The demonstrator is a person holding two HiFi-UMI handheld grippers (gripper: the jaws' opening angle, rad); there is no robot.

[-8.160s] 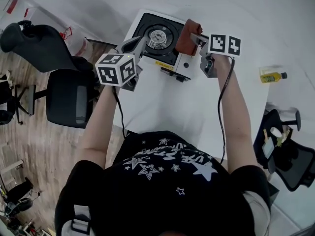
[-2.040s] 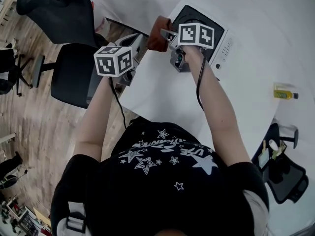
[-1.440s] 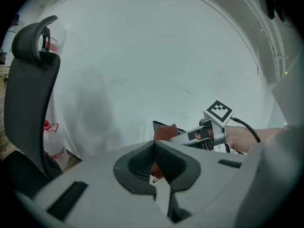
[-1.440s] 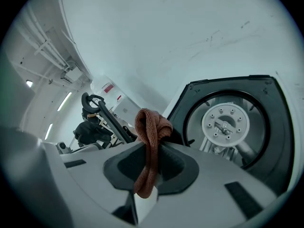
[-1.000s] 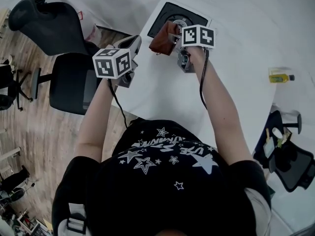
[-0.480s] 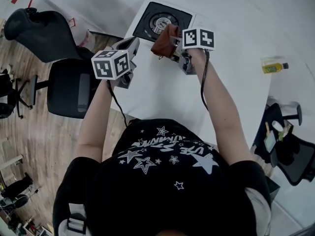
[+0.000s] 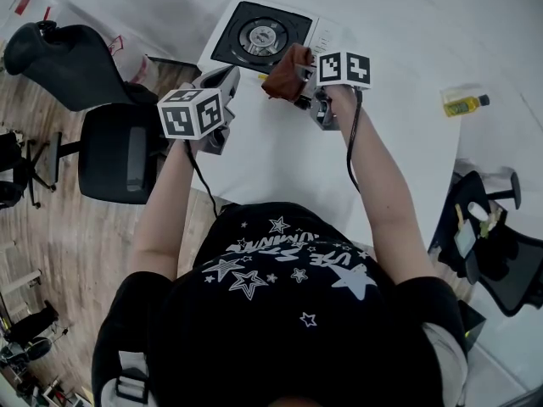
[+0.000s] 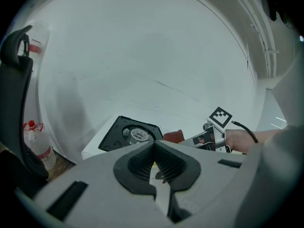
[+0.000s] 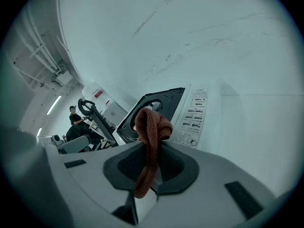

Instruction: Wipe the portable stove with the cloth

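Vs 0.5 s ago: head view has shifted, so the portable stove [image 7: 259,36] sits higher in frame with its whole black top showing. Grippers are roughly where they were. The right gripper [image 9: 151,148] is still clamped on the cloth [image 9: 151,125]: rust-brown, bunched above the jaws, tail hanging between them, at the stove's near edge on the control-panel side. The left gripper [image 8: 154,145] has its jaws together on nothing and hovers by the stove's near-left corner, apart from it. The white table [image 7: 280,159] carries the stove, plus a small bottle [image 7: 462,104] lying well to the right. Wood floor [image 7: 51,253] and two black office chairs [image 7: 119,155] are on the left.
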